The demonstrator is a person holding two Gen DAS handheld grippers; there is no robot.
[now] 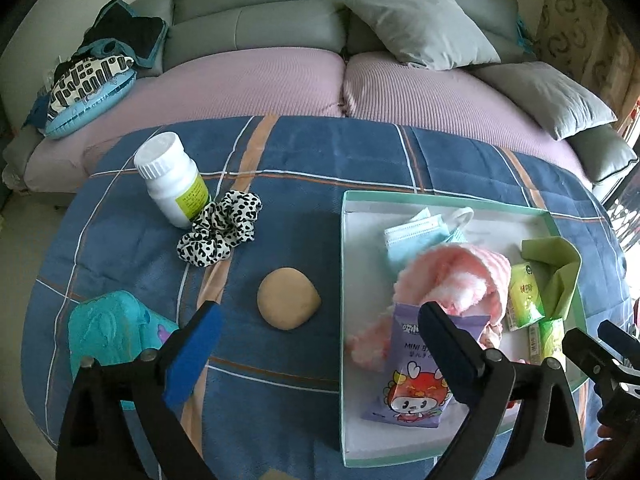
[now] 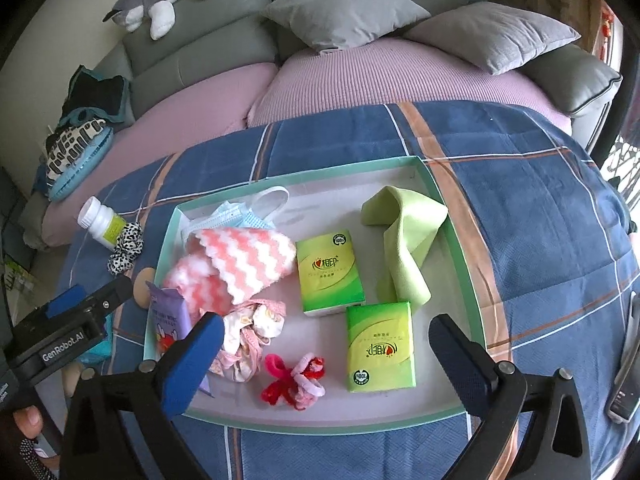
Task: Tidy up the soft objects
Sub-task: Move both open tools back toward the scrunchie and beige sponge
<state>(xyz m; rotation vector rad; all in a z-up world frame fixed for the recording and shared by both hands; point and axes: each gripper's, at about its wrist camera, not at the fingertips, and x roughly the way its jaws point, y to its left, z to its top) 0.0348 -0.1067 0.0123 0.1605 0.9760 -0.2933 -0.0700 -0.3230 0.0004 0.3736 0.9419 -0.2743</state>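
**Soft things gathered in the tray, two still on the blanket**

We see a blue plaid blanket spread in front of a grey sofa. On it lies a shallow white tray with a mint-green rim. Inside the tray, largest first, we find a pink-and-white fluffy sock, a light green cloth toward the far right corner, two green tissue packs lying side by side, a blue face mask at the far left corner, a purple wipes packet near the left wall, a small floral pink garment and a cluster of red and pink hair ties.

Left of the tray, on the blanket, stand a white pill bottle with a leopard-print scrunchie touching it, a tan round puff and a teal case.

Our left gripper hovers over the tray's left edge, jaws wide apart, holding nothing. Our right gripper hangs above the tray's near side, jaws likewise spread and empty.
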